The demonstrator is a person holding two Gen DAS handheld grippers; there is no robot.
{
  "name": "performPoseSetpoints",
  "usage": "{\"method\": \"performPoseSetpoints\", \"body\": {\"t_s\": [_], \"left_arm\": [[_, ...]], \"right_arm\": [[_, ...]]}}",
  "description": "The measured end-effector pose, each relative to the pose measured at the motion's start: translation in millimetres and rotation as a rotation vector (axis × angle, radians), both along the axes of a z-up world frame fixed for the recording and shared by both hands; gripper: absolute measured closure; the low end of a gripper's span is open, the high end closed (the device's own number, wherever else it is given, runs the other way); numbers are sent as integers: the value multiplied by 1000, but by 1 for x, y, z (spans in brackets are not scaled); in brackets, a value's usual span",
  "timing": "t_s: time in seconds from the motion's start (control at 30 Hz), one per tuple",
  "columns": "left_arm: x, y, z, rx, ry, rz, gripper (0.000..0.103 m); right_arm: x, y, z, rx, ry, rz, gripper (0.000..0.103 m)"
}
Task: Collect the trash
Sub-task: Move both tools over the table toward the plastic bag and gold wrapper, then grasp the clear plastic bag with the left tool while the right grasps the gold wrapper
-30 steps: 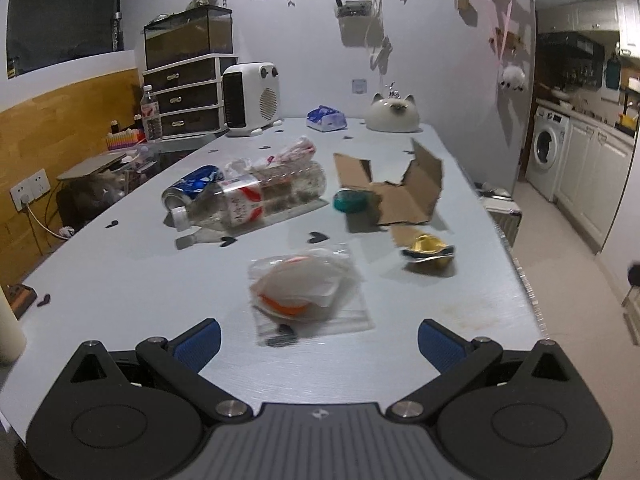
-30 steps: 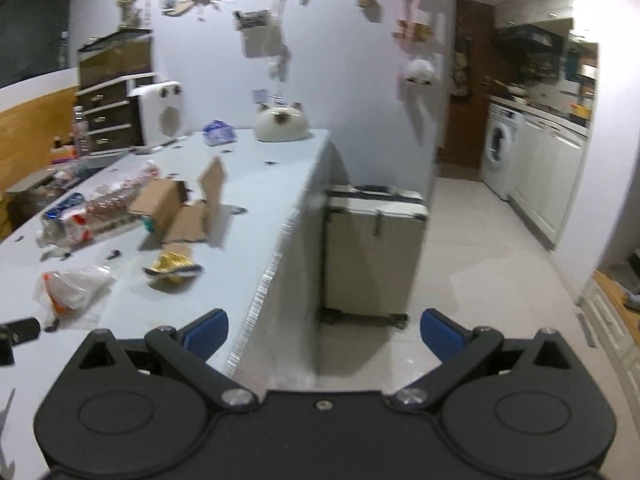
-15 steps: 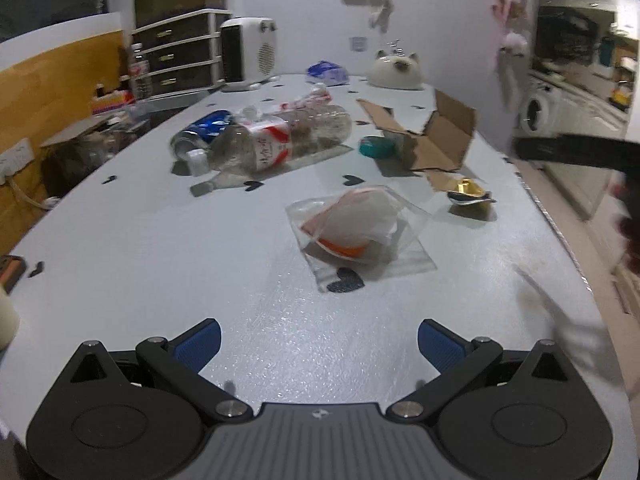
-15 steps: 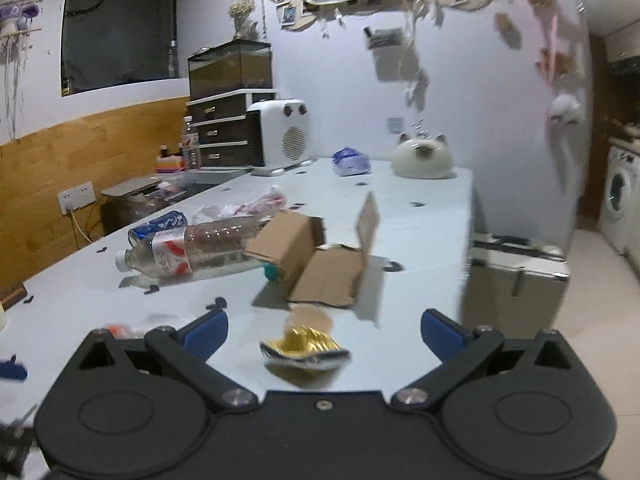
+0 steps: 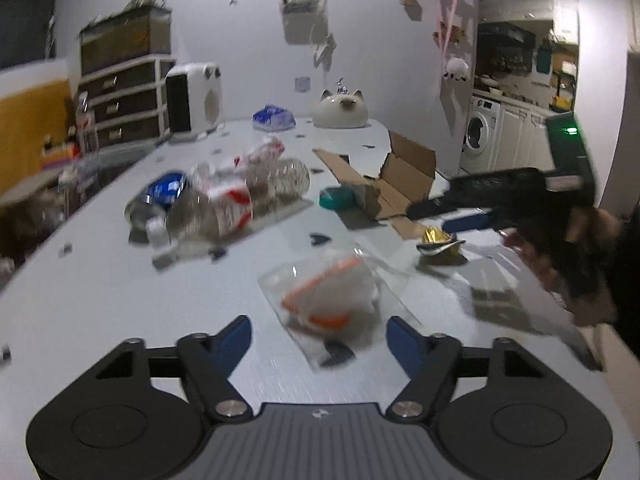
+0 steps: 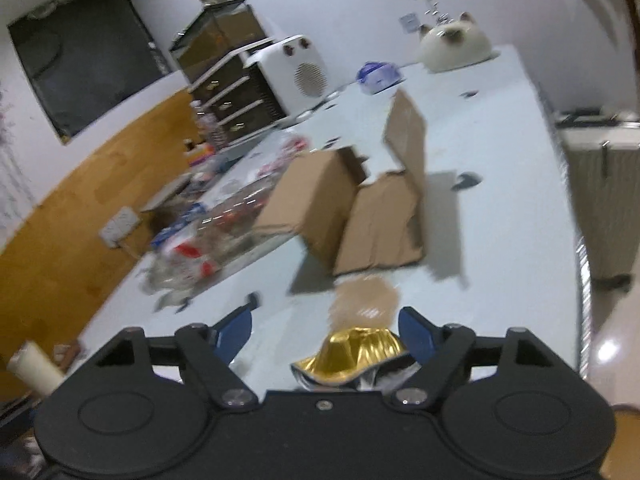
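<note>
Going across the desk (image 5: 100,292) from the left: a blue can (image 5: 160,194) and a clear plastic bottle (image 5: 236,204) are lying on their sides together, bottle's long axis running from its cap near the left front up toward the back right; light, rigid-ish, slick, probably best taken across the waist. Middle front, a clear plastic bag (image 5: 332,300) with something white and orange inside is lying flat, long axis slanting up to the right, sitting just ahead of the left gripper (image 5: 318,340); its jaws are closing, fairly wide, nothing pressed yet. Bag is looking soft, crinkly, slippery, so pinching a bunched fold near the middle seems safer. Behind it, an opened cardboard box (image 5: 396,188) is resting with flaps up; stiff and light. Right side, a crumpled gold foil wrapper (image 6: 356,354) is lying near the desk edge, sitting between the jaws of the right gripper (image 6: 326,330), which are closing but apparently not touching it yet; blur makes that uncertain. Foil is featherweight and crushable, so any squeeze holds.
</note>
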State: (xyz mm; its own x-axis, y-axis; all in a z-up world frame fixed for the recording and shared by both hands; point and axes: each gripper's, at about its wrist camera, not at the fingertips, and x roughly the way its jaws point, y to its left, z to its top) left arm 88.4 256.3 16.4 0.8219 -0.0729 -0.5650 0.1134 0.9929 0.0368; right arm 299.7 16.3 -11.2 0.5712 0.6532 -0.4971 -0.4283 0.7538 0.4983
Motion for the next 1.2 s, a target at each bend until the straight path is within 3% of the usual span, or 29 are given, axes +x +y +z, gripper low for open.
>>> {"method": "performPoseSetpoints", "body": {"t_s": [0.33, 0.47, 0.7, 0.83, 1.0, 1.2], "left_arm": [[41, -21, -9, 229, -60, -98, 73], [47, -34, -15, 357, -58, -171, 74], [59, -49, -18, 477, -25, -261, 74], [68, -55, -18, 515, 19, -293, 74], [72, -55, -17, 493, 27, -274, 85], [69, -48, -15, 420, 26, -206, 87]], "right_arm": [[-55, -1, -2, 6, 7, 160, 33], [-70, 7, 9, -136, -105, 226, 34], [-61, 30, 15, -338, -234, 308, 35], [-56, 42, 11, -420, -268, 330, 37], [-51, 40, 7, -415, -249, 294, 60], [-61, 40, 6, -398, -245, 248, 61]]}}
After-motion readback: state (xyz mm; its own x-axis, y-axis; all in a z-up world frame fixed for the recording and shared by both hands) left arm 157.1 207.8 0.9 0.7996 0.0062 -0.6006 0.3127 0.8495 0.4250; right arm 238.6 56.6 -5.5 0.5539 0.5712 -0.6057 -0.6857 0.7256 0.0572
